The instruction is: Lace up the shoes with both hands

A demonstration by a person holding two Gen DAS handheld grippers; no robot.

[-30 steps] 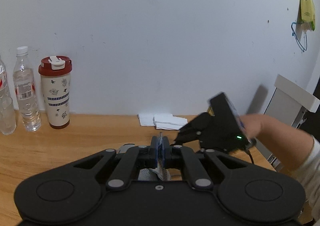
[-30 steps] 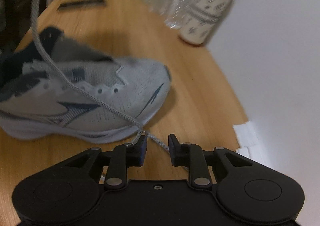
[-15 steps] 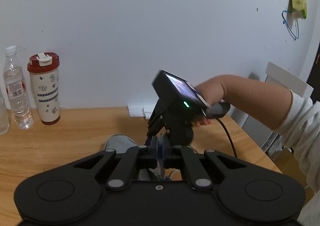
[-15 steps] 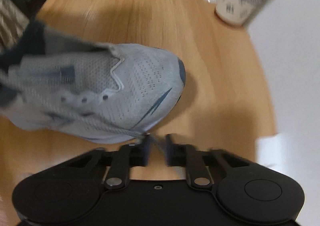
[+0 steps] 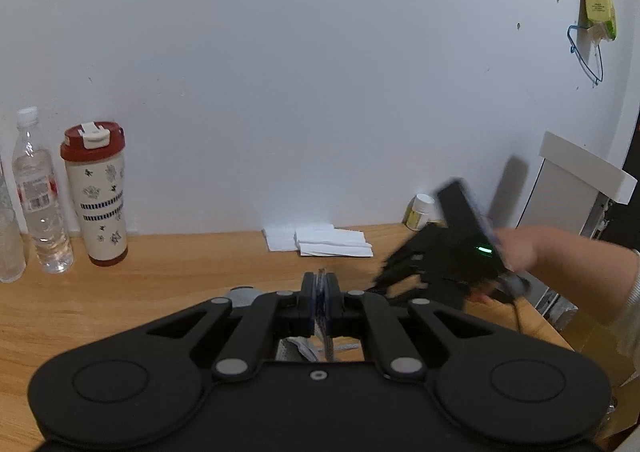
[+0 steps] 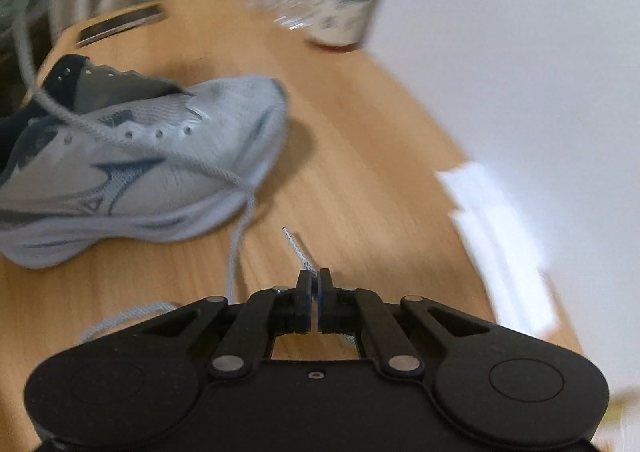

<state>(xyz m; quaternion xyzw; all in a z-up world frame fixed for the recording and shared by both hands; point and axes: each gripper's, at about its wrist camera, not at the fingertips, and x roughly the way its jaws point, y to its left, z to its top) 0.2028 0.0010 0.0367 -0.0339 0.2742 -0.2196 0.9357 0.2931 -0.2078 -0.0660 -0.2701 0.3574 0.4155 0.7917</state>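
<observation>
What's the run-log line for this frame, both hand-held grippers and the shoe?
left hand-held gripper: shut on lace | right hand-held gripper: shut on lace near its tip | shoe: on table, eyelets still empty

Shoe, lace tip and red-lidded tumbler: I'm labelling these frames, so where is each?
shoe [image 6: 224,124], right wrist view, on its toe mesh.
lace tip [image 6: 294,244], right wrist view, on the free end.
red-lidded tumbler [image 5: 100,204], left wrist view, on its patterned body.
</observation>
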